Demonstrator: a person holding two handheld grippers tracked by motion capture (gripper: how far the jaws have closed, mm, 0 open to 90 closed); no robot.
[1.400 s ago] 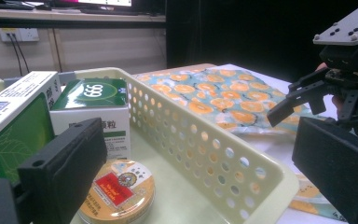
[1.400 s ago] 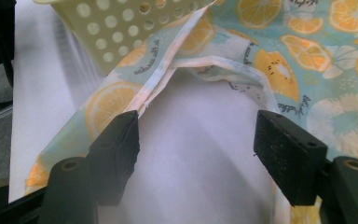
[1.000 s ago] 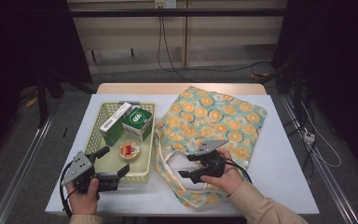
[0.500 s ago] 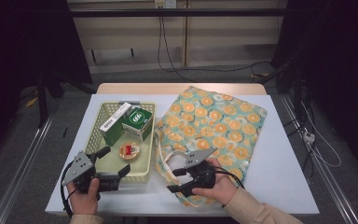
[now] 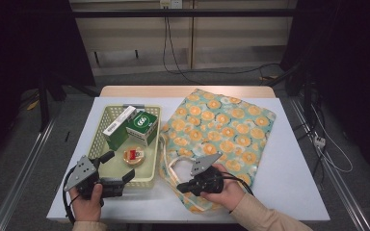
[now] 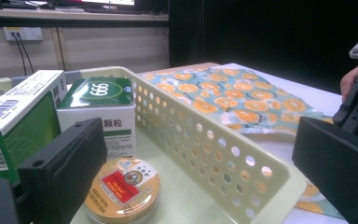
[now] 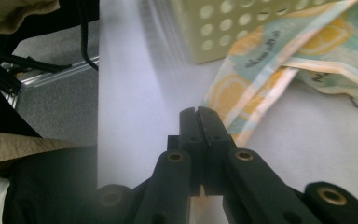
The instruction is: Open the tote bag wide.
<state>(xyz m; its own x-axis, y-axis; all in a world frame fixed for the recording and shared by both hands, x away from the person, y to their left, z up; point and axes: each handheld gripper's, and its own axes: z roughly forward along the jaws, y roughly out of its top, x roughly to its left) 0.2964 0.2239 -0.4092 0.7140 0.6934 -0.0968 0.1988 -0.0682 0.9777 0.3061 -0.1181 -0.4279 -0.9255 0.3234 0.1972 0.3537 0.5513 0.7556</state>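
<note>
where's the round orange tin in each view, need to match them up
High view: the round tin lies in the basket's near end, between the jaws of the left gripper.
Left gripper view: bottom centre, before the green boxes.
Right gripper view: not there.
Shared landmark: the basket's perforated wall.

- The number "666" was printed in white on the dark green top of the white-and-green box (image 6: 101, 93) in the basket (image 6: 223, 154).
- The Chinese characters "颗粒" were printed on the white front of that same box.
- A barcode was printed on the white top of the long green box (image 6: 18, 112); its digits could not be read.
- A red label with small characters was carried on the lid of the round tin (image 6: 123, 189); these were too small to be read.
</note>
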